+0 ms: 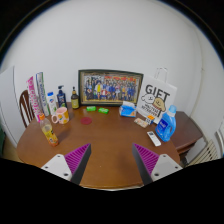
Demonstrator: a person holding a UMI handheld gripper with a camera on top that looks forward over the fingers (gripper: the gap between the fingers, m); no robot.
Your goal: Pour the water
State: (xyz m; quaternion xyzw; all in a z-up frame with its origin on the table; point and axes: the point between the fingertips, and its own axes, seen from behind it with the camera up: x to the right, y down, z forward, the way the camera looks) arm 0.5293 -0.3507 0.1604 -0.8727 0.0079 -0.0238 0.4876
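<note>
Bottles (60,97) stand grouped at the far left of the desk (110,150), well beyond my fingers (113,160); which of them holds the water I cannot tell. An orange cup (59,116) stands just in front of them, and a yellow container (48,131) sits nearer to me. My fingers are spread wide apart, purple pads (74,158) facing inward, with only bare desk between them. A framed group photo (110,87) leans against the wall at the back. To the right, a white bag marked GIFT (157,101) stands beside a blue bottle (166,124). A wooden chair (25,104) shows at the left.
</note>
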